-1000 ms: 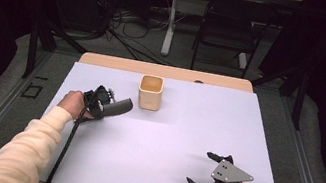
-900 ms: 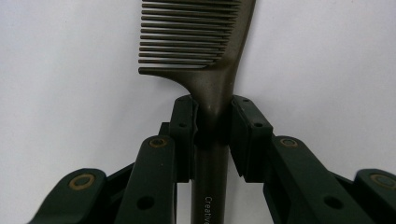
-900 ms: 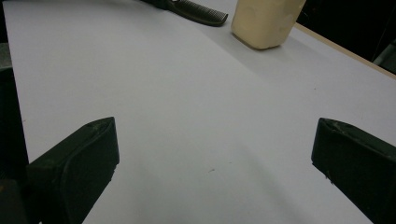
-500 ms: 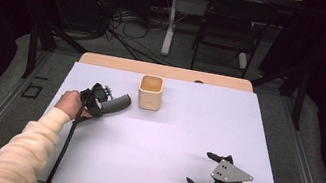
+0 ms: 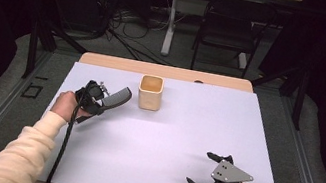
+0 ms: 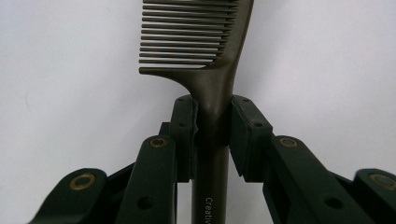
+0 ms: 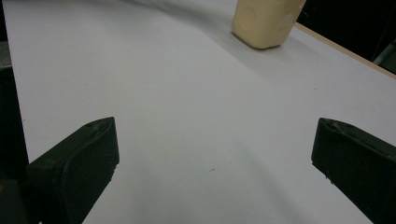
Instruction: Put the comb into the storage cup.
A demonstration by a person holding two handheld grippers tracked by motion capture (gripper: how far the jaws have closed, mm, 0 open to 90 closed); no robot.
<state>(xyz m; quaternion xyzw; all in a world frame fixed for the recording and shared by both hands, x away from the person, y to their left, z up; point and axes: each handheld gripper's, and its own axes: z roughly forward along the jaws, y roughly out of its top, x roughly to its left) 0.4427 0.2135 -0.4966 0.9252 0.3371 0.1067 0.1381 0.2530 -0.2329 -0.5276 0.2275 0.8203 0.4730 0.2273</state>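
- The left tool (image 6: pixel 212 126) is clamping the handle of a dark brown plastic comb (image 6: pixel 205 51); in the left gripper view both pads are pressing the handle just below the teeth, at the frame's centre.
- In the high view, the left tool (image 5: pixel 98 99) is sitting at centre left of the frame, holding the comb (image 5: pixel 118 98) off the white tabletop (image 5: pixel 168 138).
- The comb's long axis is running from the tool up and to the right, its toothed end pointing at the pale wooden square cup (image 5: pixel 150 92), which is standing just to the right, near but apart.
- The cup's open mouth is facing up, so the comb probably needs tipping handle-up or teeth-down to enter.
- The right tool (image 5: pixel 210 173) is resting at lower right with its jaws spread wide on nothing, well apart from the cup (image 7: pixel 266 21); the left hand is much the nearer.
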